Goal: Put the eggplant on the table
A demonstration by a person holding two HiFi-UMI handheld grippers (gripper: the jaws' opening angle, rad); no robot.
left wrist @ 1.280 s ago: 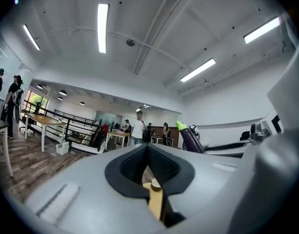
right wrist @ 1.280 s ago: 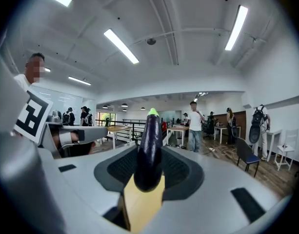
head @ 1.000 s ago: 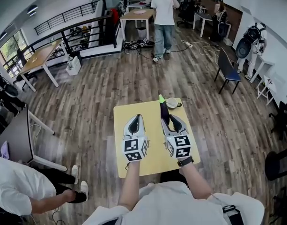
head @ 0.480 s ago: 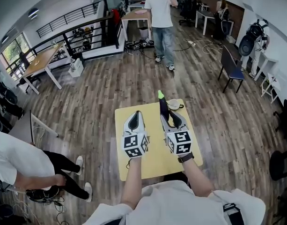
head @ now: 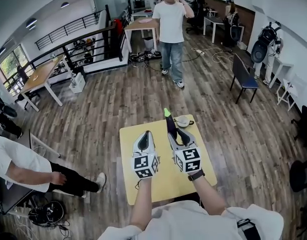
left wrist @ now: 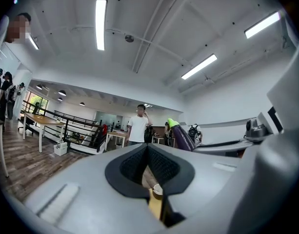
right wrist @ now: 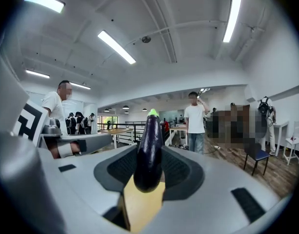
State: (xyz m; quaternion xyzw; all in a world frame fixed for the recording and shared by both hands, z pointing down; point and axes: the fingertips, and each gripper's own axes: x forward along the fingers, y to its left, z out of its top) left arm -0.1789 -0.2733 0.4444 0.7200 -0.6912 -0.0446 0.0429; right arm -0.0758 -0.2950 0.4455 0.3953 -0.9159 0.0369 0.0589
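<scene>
Eggplant (right wrist: 148, 150) stands upright, green tip up, pinched between the right gripper's (head: 179, 133) jaws over the yellow table (head: 163, 184); from the head view its lower half is hidden. Left gripper (head: 144, 140) hovers alongside, jaws pressed together, empty. Cup (head: 184, 121) is partly blocked.

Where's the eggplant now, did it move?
No. The eggplant stays upright in the right gripper, just left of the cup at the yellow table's far edge, as before.
</scene>
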